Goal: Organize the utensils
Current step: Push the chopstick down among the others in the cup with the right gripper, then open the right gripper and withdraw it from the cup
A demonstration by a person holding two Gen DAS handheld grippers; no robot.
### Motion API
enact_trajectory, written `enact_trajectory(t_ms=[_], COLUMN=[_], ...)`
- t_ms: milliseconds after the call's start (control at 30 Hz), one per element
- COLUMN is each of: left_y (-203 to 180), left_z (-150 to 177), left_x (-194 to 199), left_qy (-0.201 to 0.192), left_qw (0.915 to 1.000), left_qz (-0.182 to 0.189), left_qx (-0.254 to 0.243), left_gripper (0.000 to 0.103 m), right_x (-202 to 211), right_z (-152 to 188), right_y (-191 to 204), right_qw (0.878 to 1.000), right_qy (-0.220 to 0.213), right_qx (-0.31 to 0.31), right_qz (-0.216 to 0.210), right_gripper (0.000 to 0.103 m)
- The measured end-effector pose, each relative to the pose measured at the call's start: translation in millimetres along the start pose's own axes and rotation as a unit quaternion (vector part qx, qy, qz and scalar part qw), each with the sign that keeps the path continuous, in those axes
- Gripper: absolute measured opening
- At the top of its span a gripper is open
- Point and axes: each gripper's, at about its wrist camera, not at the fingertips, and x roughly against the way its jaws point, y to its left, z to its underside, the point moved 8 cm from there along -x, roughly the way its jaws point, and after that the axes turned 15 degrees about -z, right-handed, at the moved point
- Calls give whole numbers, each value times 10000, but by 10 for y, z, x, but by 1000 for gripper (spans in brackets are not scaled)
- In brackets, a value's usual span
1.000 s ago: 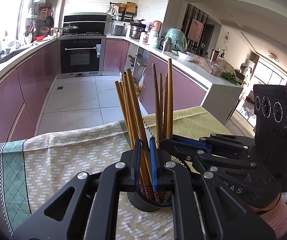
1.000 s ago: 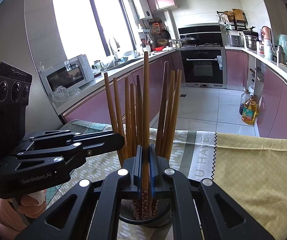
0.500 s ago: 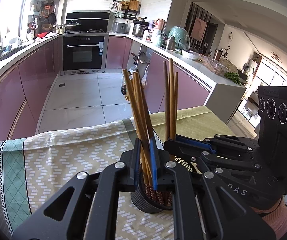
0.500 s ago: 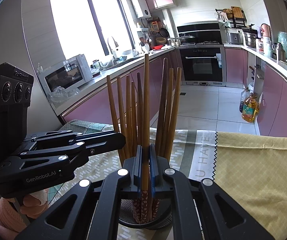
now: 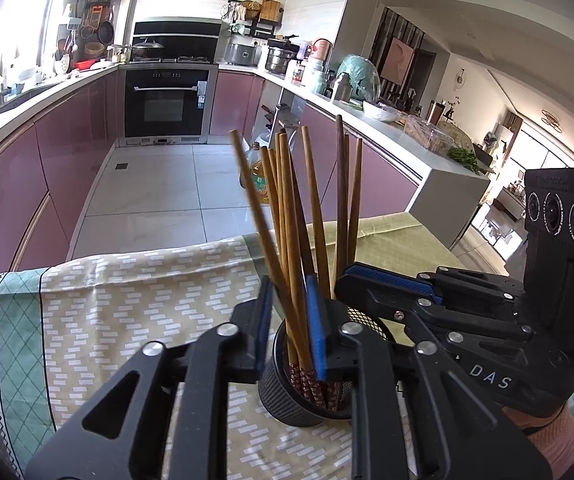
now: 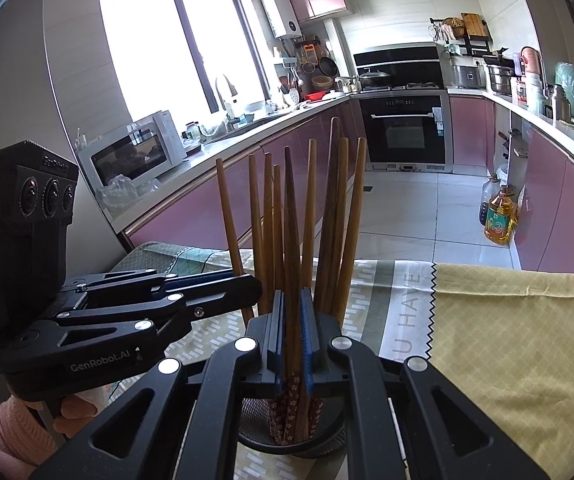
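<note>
Left wrist view: left gripper (image 5: 289, 316) jaws just opening, now slack around chopsticks (image 5: 293, 240) standing in black mesh holder (image 5: 287, 396) on table cloth (image 5: 127, 300); best withdrawing straight back, no snagging. Right gripper (image 5: 375, 284) alongside, reading "DAS".

Right wrist view: right gripper (image 6: 291, 336) clenching one chopstick (image 6: 293, 280); release only once seated. Left reading "GenRobot.AI"; cloth reading "U HAVE".

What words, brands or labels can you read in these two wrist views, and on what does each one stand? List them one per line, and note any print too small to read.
"GenRobot.AI": on the side of the left gripper.
"DAS": on the body of the right gripper, cut off at its start.
"U HAVE": on the pale band of the tablecloth, part of a longer line.
Oil bottle label: too small to read.
Oven sticker and controls: too blurred to read.
</note>
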Motion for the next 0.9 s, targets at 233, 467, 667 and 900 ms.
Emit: enact_trajectory(t_ms=[233,467,667,900], left_y=[147,388,570,705], left_z=[108,340,504,576], left_x=[200,581,886,1214], left_qy=[-419,-942,-1289,-1626], left_qw=[9982,9899,9781,9666], left_qz=[-422,-1059,-1626,-1954], left_qx=[41,75,164,332], left_gripper=[58,94,97,97], right_x=[161,388,454,575], right_z=[59,195,378,471], right_y=[112,181,312,570], right_qw=[9997,9961,9894,9806], right_qy=[-166,-498,-769,-1185], right_qx=[131,363,656,976], right_qz=[112,639,1041,1219], right_gripper=[25,61,92,96])
